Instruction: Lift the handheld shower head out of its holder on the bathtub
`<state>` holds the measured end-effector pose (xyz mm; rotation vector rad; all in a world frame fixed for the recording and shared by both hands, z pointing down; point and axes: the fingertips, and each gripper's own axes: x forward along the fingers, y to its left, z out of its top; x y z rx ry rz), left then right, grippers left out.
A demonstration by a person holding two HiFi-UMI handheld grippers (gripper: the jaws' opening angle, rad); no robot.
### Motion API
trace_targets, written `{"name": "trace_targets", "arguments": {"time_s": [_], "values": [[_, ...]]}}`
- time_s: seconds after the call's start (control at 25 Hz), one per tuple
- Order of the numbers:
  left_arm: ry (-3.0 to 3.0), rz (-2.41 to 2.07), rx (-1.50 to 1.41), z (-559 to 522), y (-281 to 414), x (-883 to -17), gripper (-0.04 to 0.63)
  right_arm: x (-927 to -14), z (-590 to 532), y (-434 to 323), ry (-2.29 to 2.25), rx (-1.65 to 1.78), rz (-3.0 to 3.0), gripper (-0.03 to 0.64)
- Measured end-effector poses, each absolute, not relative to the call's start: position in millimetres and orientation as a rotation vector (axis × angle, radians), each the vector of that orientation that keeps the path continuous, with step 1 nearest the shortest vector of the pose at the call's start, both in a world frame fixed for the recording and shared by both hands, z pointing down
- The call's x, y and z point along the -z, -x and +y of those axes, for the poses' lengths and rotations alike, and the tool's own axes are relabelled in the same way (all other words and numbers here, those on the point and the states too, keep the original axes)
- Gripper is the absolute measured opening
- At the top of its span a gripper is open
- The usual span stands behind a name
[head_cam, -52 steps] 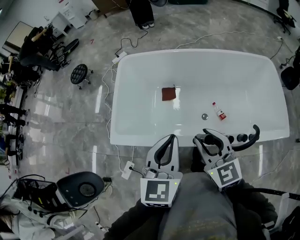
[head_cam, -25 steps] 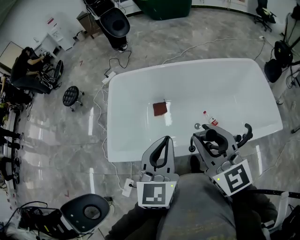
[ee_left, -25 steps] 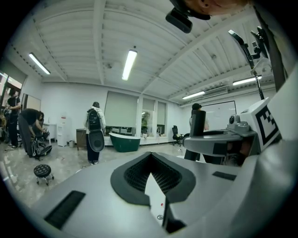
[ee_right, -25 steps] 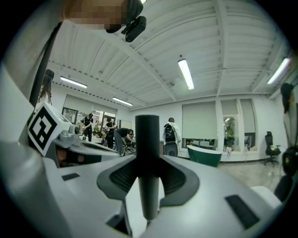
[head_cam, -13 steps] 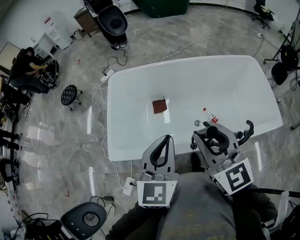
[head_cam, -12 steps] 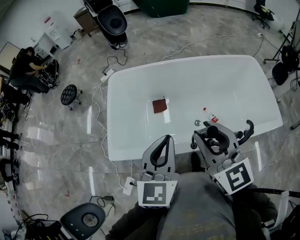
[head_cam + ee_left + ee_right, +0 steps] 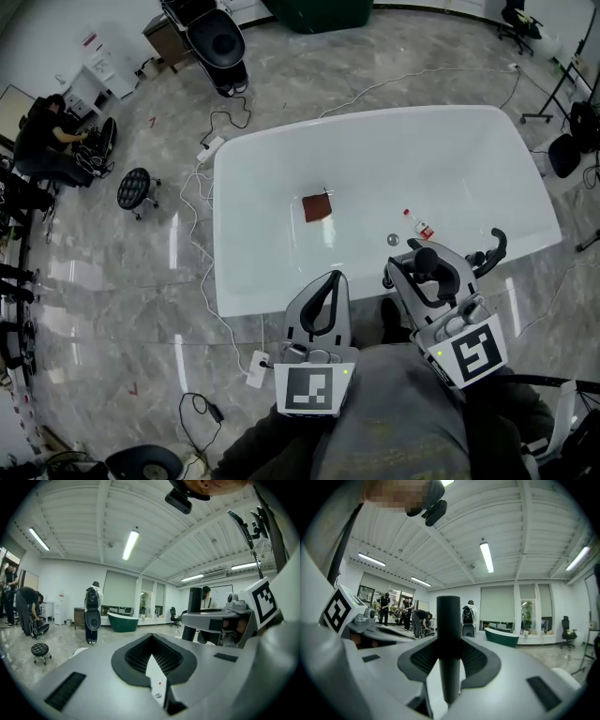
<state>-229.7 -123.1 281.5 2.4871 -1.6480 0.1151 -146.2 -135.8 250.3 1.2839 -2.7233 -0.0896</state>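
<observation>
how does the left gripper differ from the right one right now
The left gripper is empty, jaws closed tip to tip. The right gripper has its jaws clamped on an upright black handle, apparently the shower head's. The left gripper sits at the tub's near rim, away from the hardware, while the right gripper is close to the curved black fitting. Both are grey with black pads and point toward the tub.
</observation>
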Motion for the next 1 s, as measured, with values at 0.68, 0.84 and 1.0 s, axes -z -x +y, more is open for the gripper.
{"name": "trace_targets", "arguments": {"time_s": [0.68,0.84,1.0], "values": [[-2.526,-1.633,-0.109,-51.3,184.2,-266.4,0.003,-185.9,-55.1,99.6,-1.413,0.238,-2.838,0.14],[-2.502,-1.688,-0.094,-32.1,175.4,-265.2,0.003,-195.5,-27.6,91.0,-1.367,0.261,-2.848,0.14],[-2.488,-1.753,-0.137,-9.2,194.7,-285.6,0.003,-240.7,-16.2,114.6,-1.279,0.181,-2.875,0.14]]}}
